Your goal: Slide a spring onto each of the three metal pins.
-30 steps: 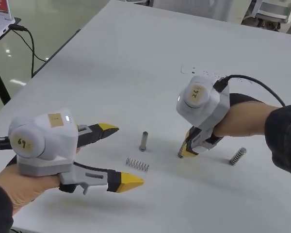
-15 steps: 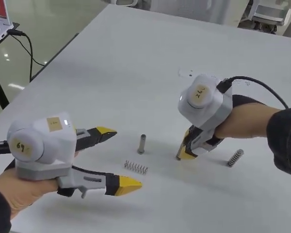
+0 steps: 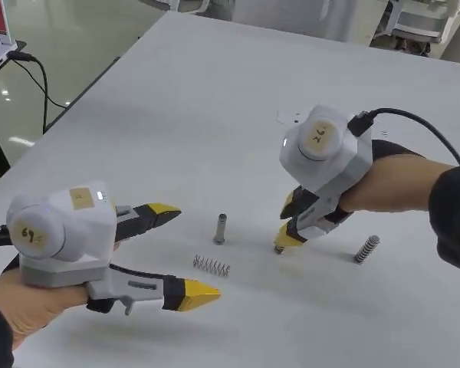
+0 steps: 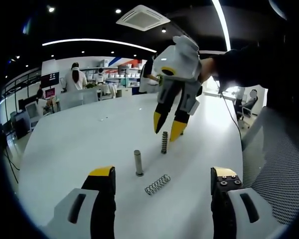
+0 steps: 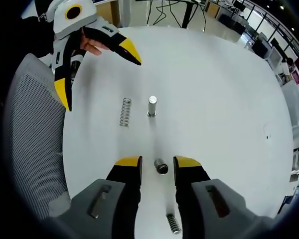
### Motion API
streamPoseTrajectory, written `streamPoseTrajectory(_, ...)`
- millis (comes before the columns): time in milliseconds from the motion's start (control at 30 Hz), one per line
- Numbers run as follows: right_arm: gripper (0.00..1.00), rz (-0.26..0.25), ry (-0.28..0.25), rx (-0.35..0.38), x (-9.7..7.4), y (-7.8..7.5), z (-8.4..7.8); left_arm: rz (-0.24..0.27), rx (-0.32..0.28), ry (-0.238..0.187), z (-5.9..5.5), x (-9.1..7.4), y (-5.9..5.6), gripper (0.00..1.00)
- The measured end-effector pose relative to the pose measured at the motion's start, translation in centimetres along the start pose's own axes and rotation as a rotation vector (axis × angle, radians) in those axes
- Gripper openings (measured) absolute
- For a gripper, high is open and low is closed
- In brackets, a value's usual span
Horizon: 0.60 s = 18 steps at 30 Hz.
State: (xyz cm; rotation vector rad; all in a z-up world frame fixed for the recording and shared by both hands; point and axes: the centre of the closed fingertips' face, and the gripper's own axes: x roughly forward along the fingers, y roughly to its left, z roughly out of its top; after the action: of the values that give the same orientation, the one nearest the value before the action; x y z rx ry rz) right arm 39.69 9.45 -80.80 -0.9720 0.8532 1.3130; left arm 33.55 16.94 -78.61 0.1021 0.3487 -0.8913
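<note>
Facing the loose spring, with the left gripper the nearer tool.

Nearest, the left gripper (image 3: 185,249) hung with its yellow-tipped jaws spread wide and empty. The loose spring (image 3: 211,266), a thin steel coil, lay flat just past those tips, at about 3 o'clock from the gripper in the head view, with its long axis running roughly 10 to 4 o'clock. Close by, at 12 o'clock from the coil, the bare pin (image 3: 220,228) stood upright, a smooth grey metal cylinder. Farther off, at 3 o'clock from that pin, the right gripper (image 3: 285,227) pointed down with its jaws narrowly parted either side of a second pin (image 5: 161,167), apparently not touching it. Beyond, an upright spring (image 3: 366,248) stood on end, probably seated on its pin. The white table (image 3: 215,115) looked matte and smooth.
</note>
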Motion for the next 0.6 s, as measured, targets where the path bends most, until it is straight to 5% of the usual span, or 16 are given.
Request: streamPoseTrajectory(600, 0.26, 0.065, -0.042, -0.045, 1.5, 3.5, 3.7, 0.01, 0.004, 0.0, 0.0, -0.5, 0.0, 0.76)
